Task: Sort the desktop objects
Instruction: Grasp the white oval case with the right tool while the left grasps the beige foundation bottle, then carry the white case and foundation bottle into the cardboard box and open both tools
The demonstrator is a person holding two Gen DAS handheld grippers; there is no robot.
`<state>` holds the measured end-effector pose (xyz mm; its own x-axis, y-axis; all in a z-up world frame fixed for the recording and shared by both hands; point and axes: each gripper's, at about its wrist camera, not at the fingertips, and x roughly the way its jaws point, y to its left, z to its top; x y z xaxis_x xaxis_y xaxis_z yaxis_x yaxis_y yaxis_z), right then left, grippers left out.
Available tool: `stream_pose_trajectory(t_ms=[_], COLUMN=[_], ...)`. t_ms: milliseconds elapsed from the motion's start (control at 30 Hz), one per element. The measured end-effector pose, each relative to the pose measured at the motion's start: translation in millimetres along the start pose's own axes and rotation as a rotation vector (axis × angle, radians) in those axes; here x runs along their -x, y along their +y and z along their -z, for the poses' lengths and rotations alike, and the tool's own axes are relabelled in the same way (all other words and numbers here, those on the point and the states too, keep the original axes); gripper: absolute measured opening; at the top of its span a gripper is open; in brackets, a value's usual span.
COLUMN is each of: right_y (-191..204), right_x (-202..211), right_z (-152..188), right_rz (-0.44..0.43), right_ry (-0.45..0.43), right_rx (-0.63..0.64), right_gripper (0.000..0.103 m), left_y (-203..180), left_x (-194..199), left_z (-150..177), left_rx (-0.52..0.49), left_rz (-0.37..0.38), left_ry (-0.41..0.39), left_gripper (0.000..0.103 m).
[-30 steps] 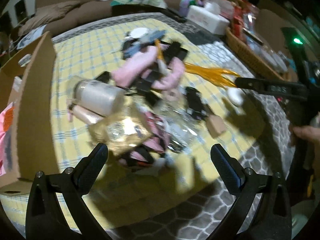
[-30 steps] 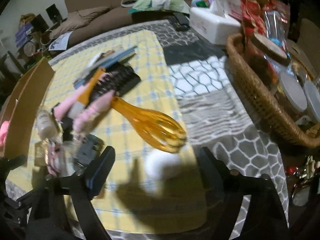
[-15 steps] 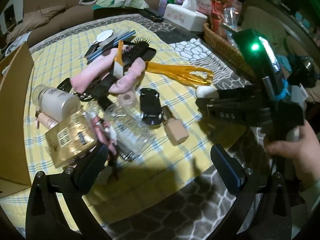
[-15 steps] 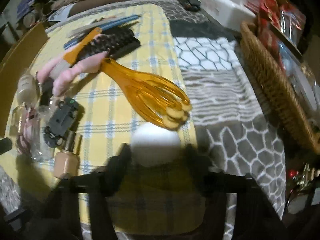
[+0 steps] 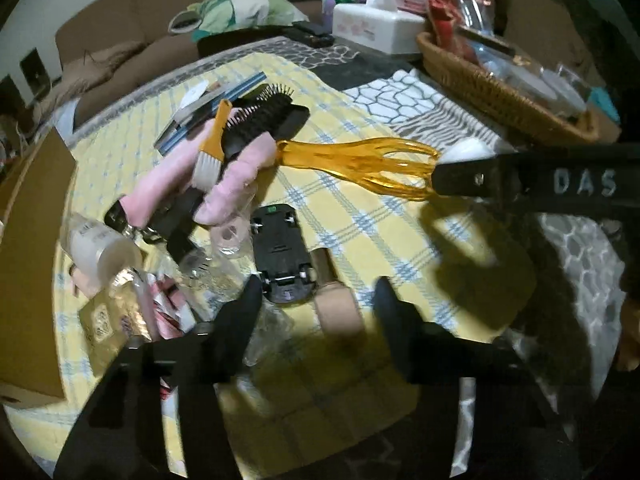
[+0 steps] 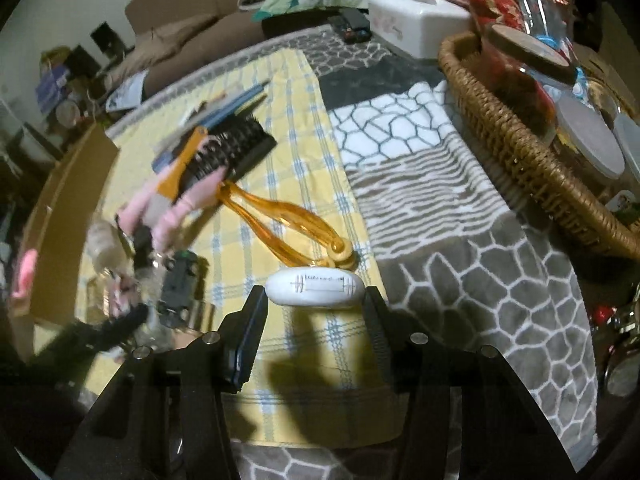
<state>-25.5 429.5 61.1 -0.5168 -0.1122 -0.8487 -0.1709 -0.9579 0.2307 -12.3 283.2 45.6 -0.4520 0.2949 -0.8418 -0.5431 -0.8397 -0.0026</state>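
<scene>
While L jaws close round beige bottle, R jaws clamp white case.

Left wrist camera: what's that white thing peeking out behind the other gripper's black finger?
Observer: A white oval object with thin lines printed on top, lying on the yellow checked cloth.
Operator: Is the gripper grabbing it?
Observer: Yes. The right gripper has just been closing, and its fingers press on the oval's two ends.
Operator: Is the orange thing stuck to it?
Observer: The orange head massager has its knobbed tips right behind the oval. Whether they touch it, I cannot tell.
</scene>
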Motion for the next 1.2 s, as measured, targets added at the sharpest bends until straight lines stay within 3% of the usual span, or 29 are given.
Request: stream_pose_trajectory(t_ms=[133, 200, 333, 367, 400, 467, 567, 767, 933, 1067, 1200], right_y=[-2, -3, -2, -3, -2, -1, 2, 22, 79, 144, 220], right_x=[9, 8, 9, 8, 9, 10, 12, 21, 42, 56, 49], right_z=[-4, -5, -3, -3, -3, -3, -4, -6, -8, -10, -10], right_rz=[-0.024, -0.027, -0.03, -0.031, -0.034, -0.04, -0.051, -0.103, -0.178, -0.265, -0.358], right_ry=[-0.021, -0.02, -0.016, -0.017, -0.017, -0.021, -0.029, -0.05, -0.096, -0.128, -0.107], right_rx=[-0.023, -0.028, -0.033, -0.031, -0.03, -0.03, -0.024, -0.001, 0.096, 0.188, 0.277], right_gripper=[0.05, 0.05, 0.05, 0.05, 0.05, 0.05, 0.05, 0.05, 0.05, 0.05, 0.05], left_y=[8, 13, 15, 14, 15, 22, 41, 77, 125, 189, 265], left_x=[-2, -9, -16, -17, -17, -16, -11, 42, 107, 149, 168], left_z=[6, 11, 14, 14, 14, 14, 14, 14, 10, 13, 24], left_rx=[0.105, 0.16, 0.187, 0.175, 0.173, 0.193, 0.261, 0.291, 0.29, 0.327, 0.417], left_rz=[0.06, 0.061, 0.054, 0.047, 0.045, 0.064, 0.138, 0.208, 0.199, 0.132, 0.035], left_ry=[0.03, 0.049, 0.04, 0.028, 0.018, 0.008, 0.026, -0.047, -0.144, -0.193, -0.215], left_gripper=[0.047, 0.06, 0.061, 0.058, 0.042, 0.021, 0.021, 0.021, 0.021, 0.021, 0.021])
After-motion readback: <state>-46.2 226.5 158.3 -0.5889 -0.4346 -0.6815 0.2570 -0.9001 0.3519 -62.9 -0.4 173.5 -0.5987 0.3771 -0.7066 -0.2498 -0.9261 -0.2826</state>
